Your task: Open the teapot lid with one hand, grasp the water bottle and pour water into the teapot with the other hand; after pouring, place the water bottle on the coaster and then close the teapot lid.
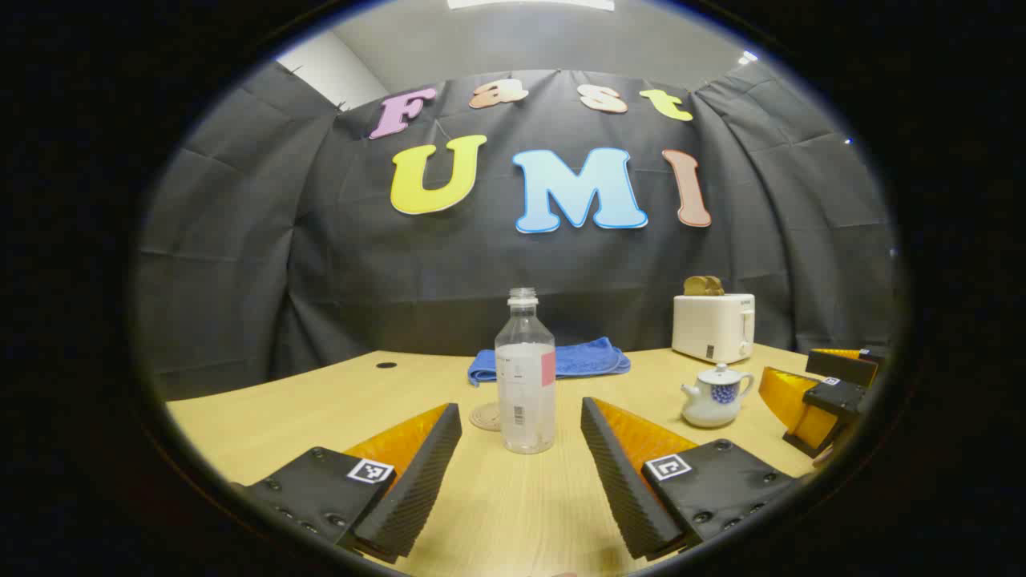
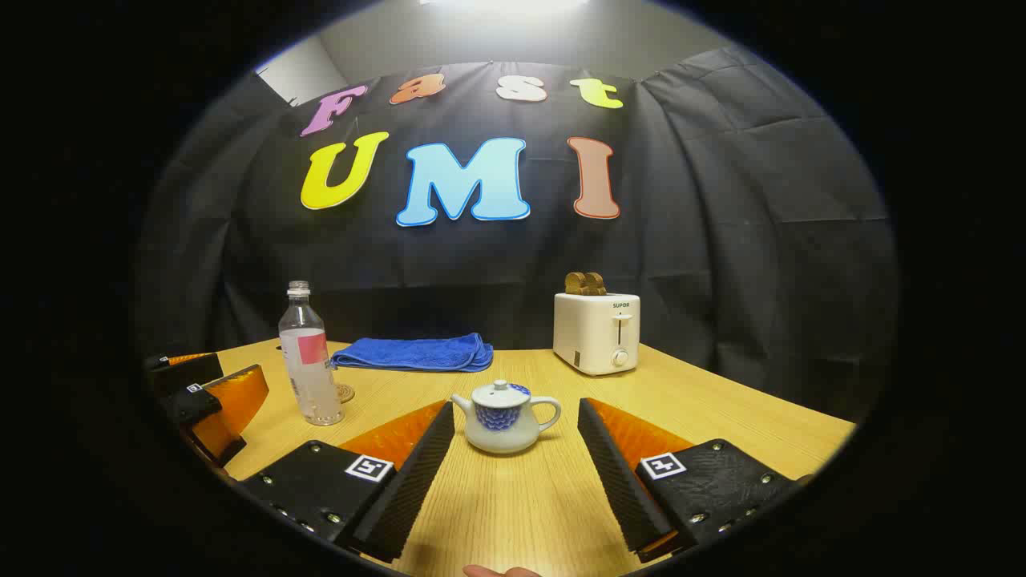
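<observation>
Left gripper view: left gripper (image 1: 521, 473), fingers wide, lines up on clear uncapped plastic water bottle (image 1: 525, 373); right gripper (image 2: 509, 473), equally wide, faces lidded white-and-blue ceramic teapot (image 2: 501, 417), one target each.

White teapot (image 2: 503, 425), blue floral pattern; blue towel (image 2: 413, 353); white toaster (image 2: 596, 332); clear bottle (image 1: 525, 377).

Bright ceiling light (image 2: 505, 5) glares overhead in both views. Focus stays sharp; fisheye distortion bends the wooden table (image 1: 280, 417) at the edges.
</observation>
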A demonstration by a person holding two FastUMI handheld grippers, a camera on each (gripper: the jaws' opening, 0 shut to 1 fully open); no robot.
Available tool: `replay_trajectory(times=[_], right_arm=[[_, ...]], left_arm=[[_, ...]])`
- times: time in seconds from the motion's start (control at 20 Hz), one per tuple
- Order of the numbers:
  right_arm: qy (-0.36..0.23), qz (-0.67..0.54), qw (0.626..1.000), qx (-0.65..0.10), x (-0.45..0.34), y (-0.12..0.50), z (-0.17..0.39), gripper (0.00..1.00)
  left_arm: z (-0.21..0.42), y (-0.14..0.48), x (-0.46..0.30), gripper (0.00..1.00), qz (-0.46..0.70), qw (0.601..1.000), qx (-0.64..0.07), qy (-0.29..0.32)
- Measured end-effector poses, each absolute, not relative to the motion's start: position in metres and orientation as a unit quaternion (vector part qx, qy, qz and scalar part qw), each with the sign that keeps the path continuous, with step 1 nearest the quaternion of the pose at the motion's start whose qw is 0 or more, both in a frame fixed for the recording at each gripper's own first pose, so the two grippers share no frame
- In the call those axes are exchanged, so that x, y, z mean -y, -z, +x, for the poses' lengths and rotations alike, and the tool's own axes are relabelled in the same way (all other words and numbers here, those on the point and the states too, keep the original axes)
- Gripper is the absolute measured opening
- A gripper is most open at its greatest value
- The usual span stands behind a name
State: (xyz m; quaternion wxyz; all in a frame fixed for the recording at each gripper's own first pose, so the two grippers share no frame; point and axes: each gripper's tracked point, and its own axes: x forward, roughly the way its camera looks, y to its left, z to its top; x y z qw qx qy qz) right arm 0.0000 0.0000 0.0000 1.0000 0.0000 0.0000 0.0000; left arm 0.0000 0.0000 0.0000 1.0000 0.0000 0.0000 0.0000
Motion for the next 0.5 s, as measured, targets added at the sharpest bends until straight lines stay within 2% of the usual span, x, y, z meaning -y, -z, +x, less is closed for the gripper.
replay_trajectory(times=[0.15,0.5], right_arm=[[0.001,0.0,1.0,0.0,0.0002,-0.0006,0.0003,0.96],[-0.012,0.0,1.0,0.001,-0.004,-0.0003,-0.0004,0.96]], left_arm=[[0.0018,0.0016,0.0083,1.0,0.001,1.0,-0.004,0.021],[0.0067,0.0003,0.0014,1.0,0.0,1.0,0.0,0.002]])
